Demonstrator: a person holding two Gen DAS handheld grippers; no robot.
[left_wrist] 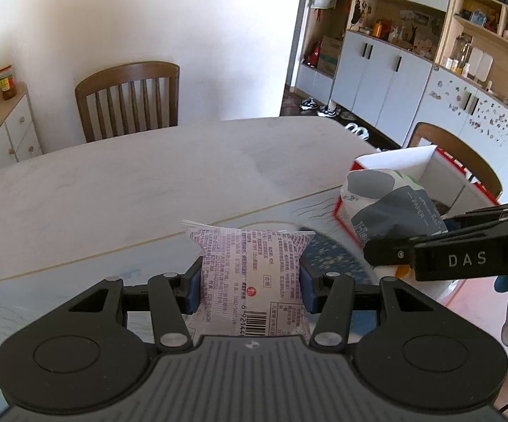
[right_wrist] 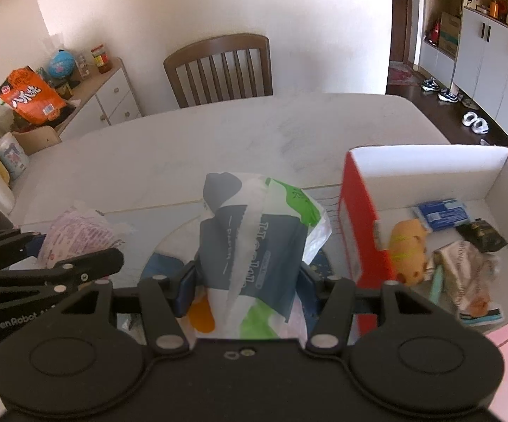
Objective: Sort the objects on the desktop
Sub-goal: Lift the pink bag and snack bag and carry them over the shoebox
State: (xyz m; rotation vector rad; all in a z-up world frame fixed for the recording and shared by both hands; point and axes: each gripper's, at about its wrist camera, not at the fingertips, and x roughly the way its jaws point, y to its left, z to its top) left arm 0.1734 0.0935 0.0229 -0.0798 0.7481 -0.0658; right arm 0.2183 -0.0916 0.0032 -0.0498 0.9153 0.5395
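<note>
L claw (left_wrist: 250,281): clamped on snack packet (left_wrist: 250,274), clear of desk (left_wrist: 148,176) | R claw (right_wrist: 247,281): gripping tissue pack (right_wrist: 254,232) beside red box (right_wrist: 363,218) | both lifted, likely for boxing

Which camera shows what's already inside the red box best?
Right wrist view: the red box opens toward the camera, showing a blue packet and yellow toy. In the left wrist view, the right gripper's tissue pack hides its interior.
</note>
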